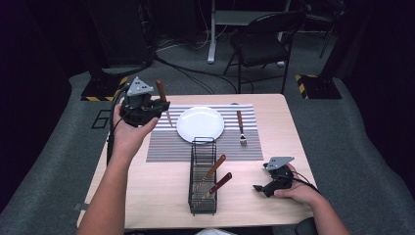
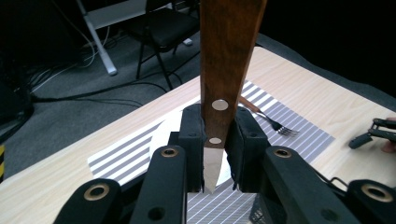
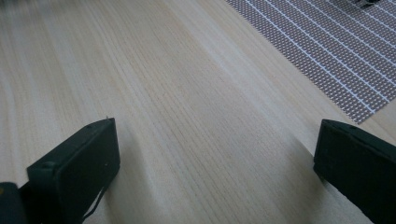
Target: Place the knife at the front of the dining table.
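Fingers (image 1: 157, 105) of the left gripper (image 1: 159, 106) are clamping a wooden-handled knife (image 1: 163, 100) at nine o'clock of the plate (image 1: 200, 124); next, seemingly, laying it on the striped mat (image 1: 166, 144). Its own view: blade (image 2: 212, 163) pointing down. Right gripper (image 3: 215, 172) is resting wide over bare surface (image 3: 187, 102).

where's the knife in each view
High view: knife upper left, upright in the left gripper, blade down beside the plate.
Left gripper view: centre, handle up, clamped between the fingers.
Right gripper view: not in it.
Shared landmark: striped mat.
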